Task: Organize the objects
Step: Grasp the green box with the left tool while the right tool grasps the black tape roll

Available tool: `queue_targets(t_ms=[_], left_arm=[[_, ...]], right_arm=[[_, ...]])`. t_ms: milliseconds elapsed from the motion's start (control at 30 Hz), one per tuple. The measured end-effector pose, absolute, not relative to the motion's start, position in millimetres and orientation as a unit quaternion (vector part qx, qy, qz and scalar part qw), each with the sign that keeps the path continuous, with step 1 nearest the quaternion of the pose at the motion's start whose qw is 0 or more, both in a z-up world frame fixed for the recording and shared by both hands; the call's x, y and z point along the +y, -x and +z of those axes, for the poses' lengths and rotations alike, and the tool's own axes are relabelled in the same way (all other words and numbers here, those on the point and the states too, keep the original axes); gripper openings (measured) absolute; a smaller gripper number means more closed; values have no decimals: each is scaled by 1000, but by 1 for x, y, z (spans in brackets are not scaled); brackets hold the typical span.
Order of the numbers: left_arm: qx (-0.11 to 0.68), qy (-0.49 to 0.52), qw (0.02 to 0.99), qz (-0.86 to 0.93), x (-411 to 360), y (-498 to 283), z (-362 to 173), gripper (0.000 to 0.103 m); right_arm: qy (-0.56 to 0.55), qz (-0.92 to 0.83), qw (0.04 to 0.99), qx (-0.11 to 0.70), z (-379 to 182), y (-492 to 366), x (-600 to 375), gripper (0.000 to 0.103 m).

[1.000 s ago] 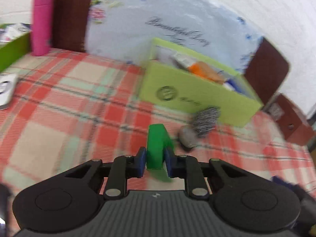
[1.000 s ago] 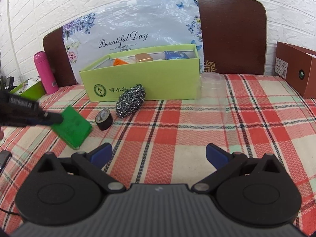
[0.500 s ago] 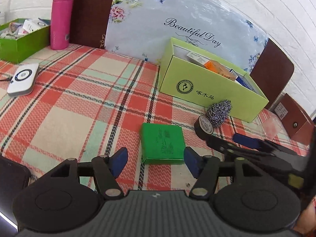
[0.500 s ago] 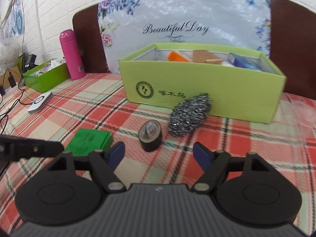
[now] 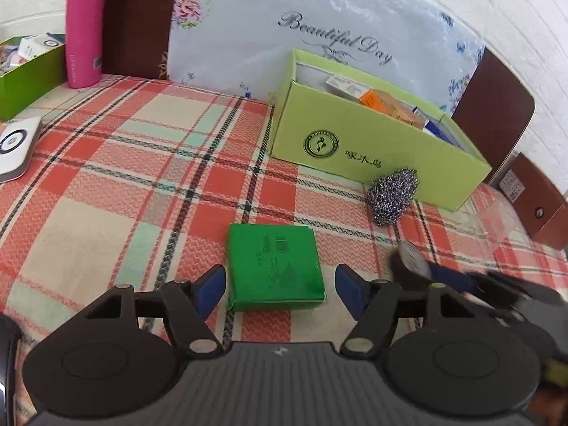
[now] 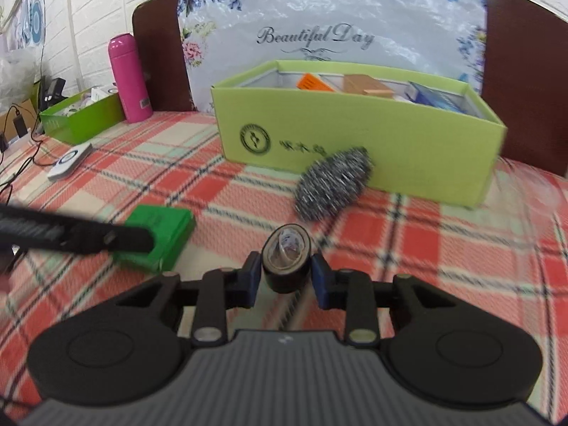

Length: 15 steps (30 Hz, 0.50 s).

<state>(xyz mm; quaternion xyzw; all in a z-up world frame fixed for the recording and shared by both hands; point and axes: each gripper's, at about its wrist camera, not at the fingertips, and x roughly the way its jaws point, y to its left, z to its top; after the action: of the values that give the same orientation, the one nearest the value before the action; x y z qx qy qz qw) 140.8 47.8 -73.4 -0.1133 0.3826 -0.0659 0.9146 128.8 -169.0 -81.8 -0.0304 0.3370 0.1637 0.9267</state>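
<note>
- Right wrist view: the right gripper (image 6: 286, 274) has just been closing around the black tape roll (image 6: 286, 262), standing on edge between the pads; the left pad touches, a sliver shows at the right, so the pinch looks nearly made.
- Left wrist view: the left gripper (image 5: 277, 284) has just been opening; its jaws stand spread either side of the green packet (image 5: 276, 272), lying flat on the plaid cloth (image 5: 106, 177).
- The steel scourer (image 6: 333, 181) rests against the lime box (image 6: 358, 135), which already holds small cartons.
- Judging by this: packet, tape and scourer remain unboxed.
</note>
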Motion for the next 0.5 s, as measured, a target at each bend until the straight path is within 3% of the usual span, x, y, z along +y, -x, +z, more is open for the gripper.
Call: queue_targets(t_ms=[200, 233, 500], left_arm=[[389, 54, 918, -52, 25, -154, -84, 71], [391, 43, 917, -60, 22, -152, -84, 64], [408, -14, 904, -126, -4, -114, -80, 66]], right_arm=[[12, 147, 927, 345, -76, -81, -199, 30], [13, 145, 926, 347, -76, -76, -201, 30], [21, 141, 926, 349, -77, -59, -205, 34]])
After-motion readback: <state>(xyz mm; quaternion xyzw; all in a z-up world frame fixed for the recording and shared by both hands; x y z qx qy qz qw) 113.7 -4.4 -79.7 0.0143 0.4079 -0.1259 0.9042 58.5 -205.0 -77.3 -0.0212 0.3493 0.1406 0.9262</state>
